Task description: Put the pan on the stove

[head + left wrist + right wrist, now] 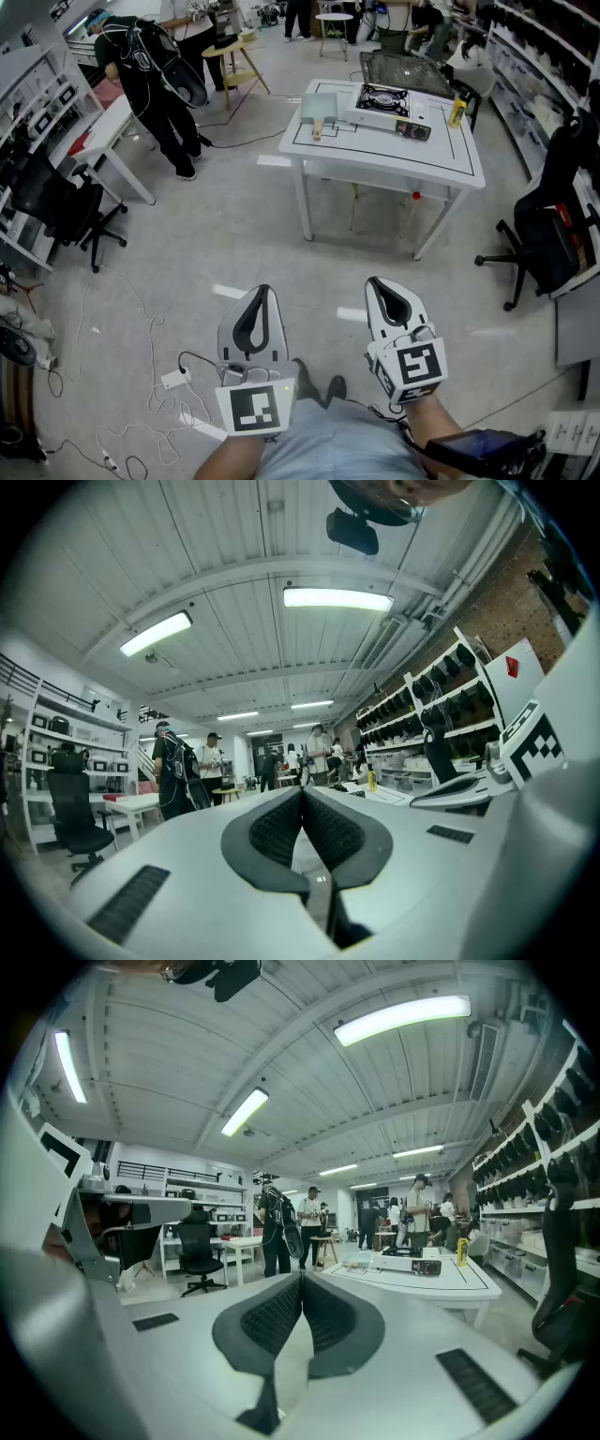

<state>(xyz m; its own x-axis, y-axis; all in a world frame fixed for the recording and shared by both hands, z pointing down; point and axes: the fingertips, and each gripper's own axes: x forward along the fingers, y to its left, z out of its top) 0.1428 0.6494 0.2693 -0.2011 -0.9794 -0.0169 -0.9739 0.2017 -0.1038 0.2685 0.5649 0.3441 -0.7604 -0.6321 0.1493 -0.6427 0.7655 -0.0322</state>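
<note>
Workshop floor [234,234], white table [431,155] well ahead.
Left gripper [262,292] clamped shut on nothing, right gripper [377,286] likewise, both low over the floor; up on the table the pan [320,106] sits just left of the stove [380,101], untouched.

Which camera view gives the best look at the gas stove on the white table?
The head view: it looks down on the gas stove, so its whole top shows. The right gripper view shows it only from the side, small and far away. In the left gripper view I cannot make it out.
</note>
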